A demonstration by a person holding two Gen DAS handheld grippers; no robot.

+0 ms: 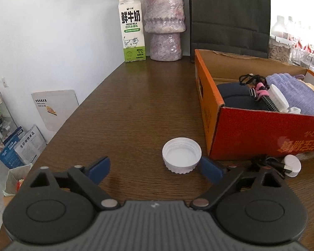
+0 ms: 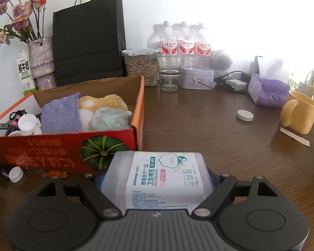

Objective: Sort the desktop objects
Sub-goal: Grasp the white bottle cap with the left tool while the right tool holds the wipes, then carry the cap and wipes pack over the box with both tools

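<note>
Mostly hidden: right claw (image 2: pixel 157 179) behind cotton-bud box (image 2: pixel 157 179).

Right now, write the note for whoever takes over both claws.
Left claw: open, low over the desk, empty. The white lid lies open side up just ahead, close to its right finger.
Right claw: shut on the cotton bud box, held in front of the orange carton.
Done: cloths, a cable and a white cap already lie in the carton.
Left: drop the cotton bud box in, pick up the white lid, then the small white cap by the carton's front and the round white disc near the yellow mug.
</note>
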